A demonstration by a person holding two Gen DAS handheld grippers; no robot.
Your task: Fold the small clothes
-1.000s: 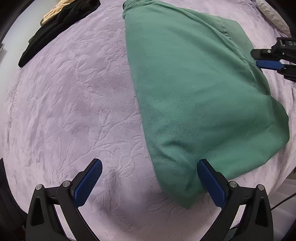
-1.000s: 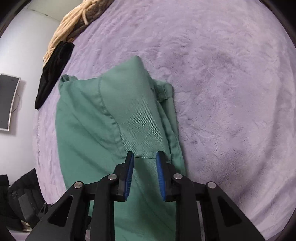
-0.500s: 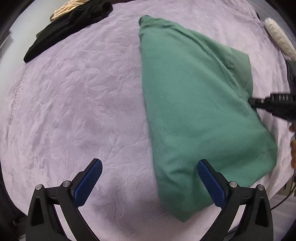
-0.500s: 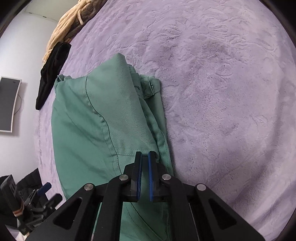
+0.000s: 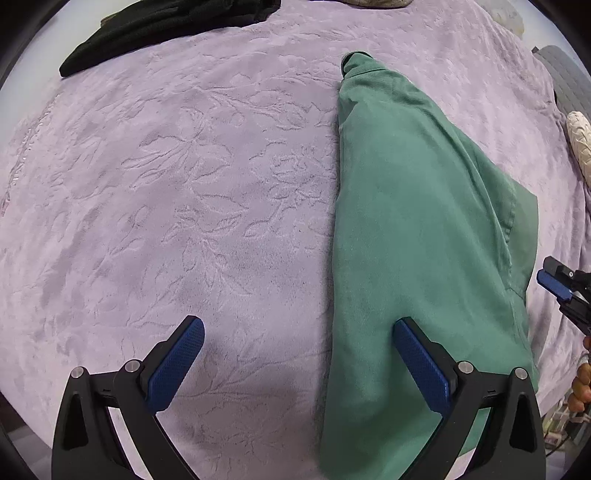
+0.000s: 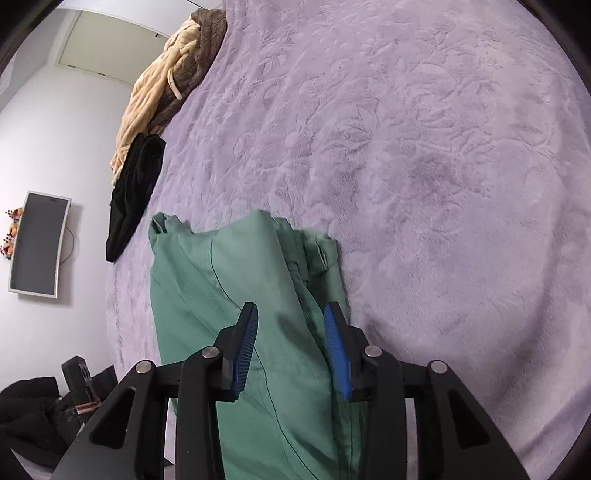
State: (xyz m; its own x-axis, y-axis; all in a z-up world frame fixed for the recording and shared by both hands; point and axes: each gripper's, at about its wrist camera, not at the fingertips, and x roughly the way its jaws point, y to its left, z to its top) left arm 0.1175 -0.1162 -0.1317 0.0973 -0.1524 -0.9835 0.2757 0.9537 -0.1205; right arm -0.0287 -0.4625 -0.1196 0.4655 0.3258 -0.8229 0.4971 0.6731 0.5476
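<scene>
1. My left claw is spread wide and grips nothing; its left pad hangs over bare bedspread, its right pad over the near part of the green garment.
2. My right claw is parted about halfway, with a raised ridge of the green garment showing between its blue pads. I cannot tell whether the pads touch the cloth, but they are not pinched onto it.
3. The green garment lies folded into a long strip on the lilac embossed bedspread, running from the near edge away toward the middle of the bed, with a bunched end at its far tip.
4. In the left wrist view, the right claw sits just off the garment's right edge, beside a flap of darker green fabric.
5. In the right wrist view, a dark seam line curves down the garment's top layer, and a small loop or tab sits at the bunched far corner.
6. A black garment lies well apart at the far edge of the bed; the right wrist view shows it touching a cream and brown knit pile.
7. A wall-mounted screen hangs on the white wall beyond the bed's left side.
8. Dark items sit low beside the bed, too murky to name.
</scene>
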